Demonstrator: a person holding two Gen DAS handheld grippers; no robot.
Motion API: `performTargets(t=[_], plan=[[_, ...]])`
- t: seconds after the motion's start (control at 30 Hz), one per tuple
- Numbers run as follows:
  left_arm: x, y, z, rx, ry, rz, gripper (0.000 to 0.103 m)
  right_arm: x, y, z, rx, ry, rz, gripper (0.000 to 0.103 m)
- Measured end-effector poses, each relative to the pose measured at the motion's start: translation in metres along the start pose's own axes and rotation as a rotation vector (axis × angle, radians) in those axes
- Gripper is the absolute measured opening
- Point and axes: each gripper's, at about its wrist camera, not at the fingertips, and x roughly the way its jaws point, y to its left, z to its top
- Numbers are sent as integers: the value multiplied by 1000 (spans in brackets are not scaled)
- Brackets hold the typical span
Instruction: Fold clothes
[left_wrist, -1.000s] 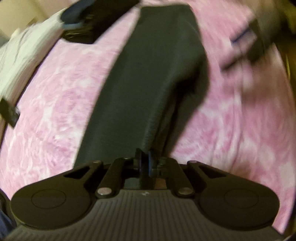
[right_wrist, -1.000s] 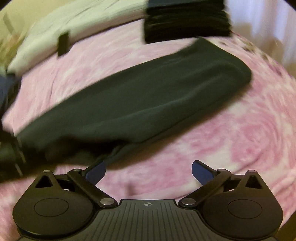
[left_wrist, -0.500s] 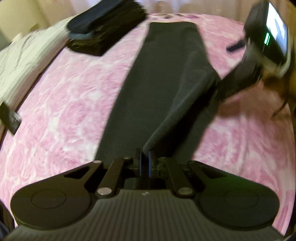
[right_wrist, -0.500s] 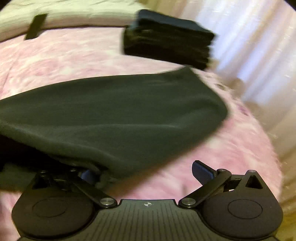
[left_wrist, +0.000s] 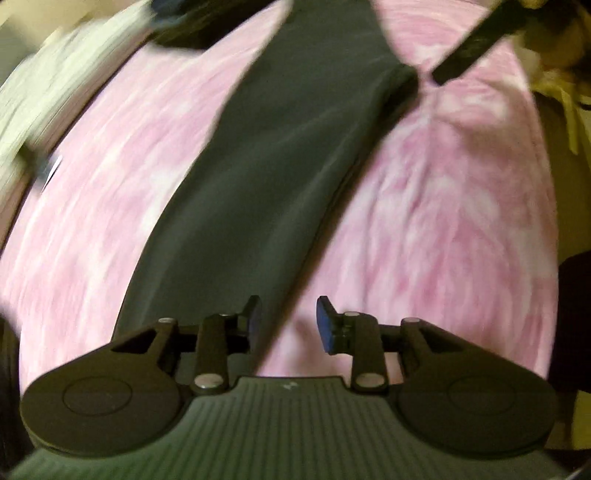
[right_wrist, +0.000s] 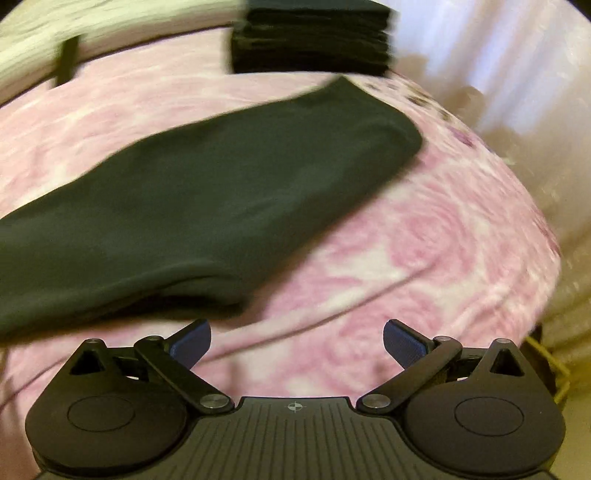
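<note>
A long black garment (left_wrist: 269, 177) lies folded in a narrow strip on the pink patterned bedspread (left_wrist: 443, 206). In the left wrist view it runs from my left gripper (left_wrist: 288, 321) up to the far edge. That gripper is open, its left finger over the cloth's near end, nothing held. In the right wrist view the same black garment (right_wrist: 207, 199) lies diagonally, its near edge just beyond my right gripper (right_wrist: 297, 343). The right gripper is open wide above bare bedspread (right_wrist: 406, 258). The other gripper's dark body (left_wrist: 469, 48) shows at the upper right of the left wrist view.
A stack of folded dark clothes (right_wrist: 314, 37) sits at the far side of the bed, also blurred in the left wrist view as a dark stack (left_wrist: 192, 26). A pale pillow or sheet (left_wrist: 55, 92) lies far left. White curtains (right_wrist: 498, 55) hang beyond the bed's right edge.
My left gripper has opened and let go of the black garment, which now lies flat. My right gripper has pulled back from the cloth's edge and stays open.
</note>
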Motion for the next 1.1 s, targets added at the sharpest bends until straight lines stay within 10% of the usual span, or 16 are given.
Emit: performTargets(t=[0.27,0.47,0.67,0.77,1.1], plan=[[-42,92,-124,-456,161,237,35,-22,113,14,-340,-83,316,102],[-29,154,-168,-612,116,201,38,-30,213,25,-577,-139,512,102],[-12,216,-206,-757,56,145,37,-4,274,40,-654,-115,520,102],[-3,247,-226,-829,25,117,21,23,287,54,-682,-87,456,102],[-4,256,-219,-734,-18,174,10,82,252,99,-441,-26,368,102]])
